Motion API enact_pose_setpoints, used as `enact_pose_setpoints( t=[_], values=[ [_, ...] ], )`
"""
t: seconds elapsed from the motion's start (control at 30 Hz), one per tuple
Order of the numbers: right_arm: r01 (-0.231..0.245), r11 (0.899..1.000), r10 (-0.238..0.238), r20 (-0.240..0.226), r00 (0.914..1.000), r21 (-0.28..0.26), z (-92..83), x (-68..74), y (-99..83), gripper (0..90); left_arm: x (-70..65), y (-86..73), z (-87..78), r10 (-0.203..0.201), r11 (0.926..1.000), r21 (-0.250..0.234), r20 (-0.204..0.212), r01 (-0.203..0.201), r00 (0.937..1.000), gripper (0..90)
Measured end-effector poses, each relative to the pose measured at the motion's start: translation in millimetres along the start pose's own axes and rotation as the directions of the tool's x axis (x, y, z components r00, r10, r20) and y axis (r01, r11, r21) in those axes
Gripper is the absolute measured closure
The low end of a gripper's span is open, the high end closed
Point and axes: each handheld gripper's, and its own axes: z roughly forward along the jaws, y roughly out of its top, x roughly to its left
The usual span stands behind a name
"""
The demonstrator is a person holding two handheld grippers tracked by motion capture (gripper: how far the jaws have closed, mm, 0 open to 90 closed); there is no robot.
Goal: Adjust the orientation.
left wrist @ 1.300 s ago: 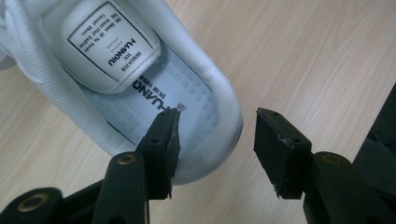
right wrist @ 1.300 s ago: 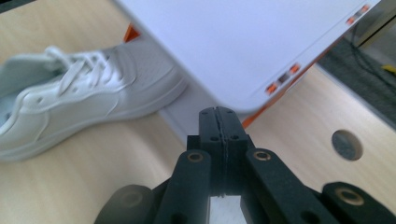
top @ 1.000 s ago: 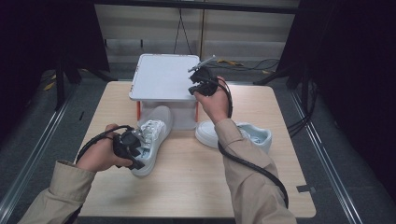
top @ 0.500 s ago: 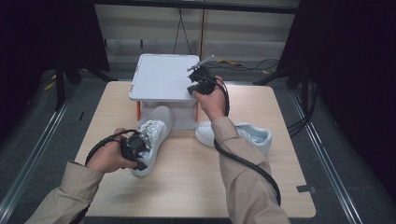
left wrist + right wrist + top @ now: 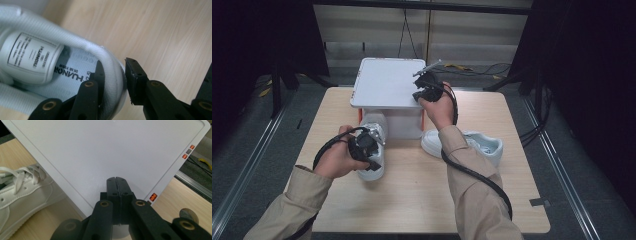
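The left hand-held gripper (image 5: 371, 148) has just been closing and is clamped on the heel wall of a white shoe (image 5: 373, 131) at the near left of the surface (image 5: 412, 200), just before the white box (image 5: 387, 82). The right hand-held gripper (image 5: 421, 92), jaws together, rests on the box lid's right edge.

White shoe (image 5: 373, 150), white box lid (image 5: 384, 82)

Sleeves (image 5: 304, 192): tan, long, buttoned cuffs. Grippers: black, with brass-coloured pivot screws (image 5: 104, 203) and a thick black cable (image 5: 477, 177) trailing from each.
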Motion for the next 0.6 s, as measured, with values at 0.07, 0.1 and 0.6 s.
enact_pose_setpoints(
  t=[0.07, 0.1, 0.6],
  values=[
    [-0.003, 1.0, 0.003, -0.002, 1.0, 0.003, -0.3, -0.4, 0.0, 90.0, 4.7, 5.1, 0.7, 0.03, 0.9995, 0.009, -0.03, -0.03, 0.9991, 72.9],
    [-0.005, 1.0, 0.005, -0.004, 1.0, 0.004, -0.2, -0.7, 0.3, 90.0, 8.6, 8.0, 1.2, 0.042, 0.9991, -0.001, -0.046, -0.042, 0.9981, 72.8],
    [0.016, 1.0, -0.016, 0.003, 0.9999, 0.013, 1.3, -1.0, 2.4, 90.0, 46.7, 14.9, 34.0, 0.009, 1.0, 0.0, -0.058, -0.009, 0.9983, 72.0]
  ],
)
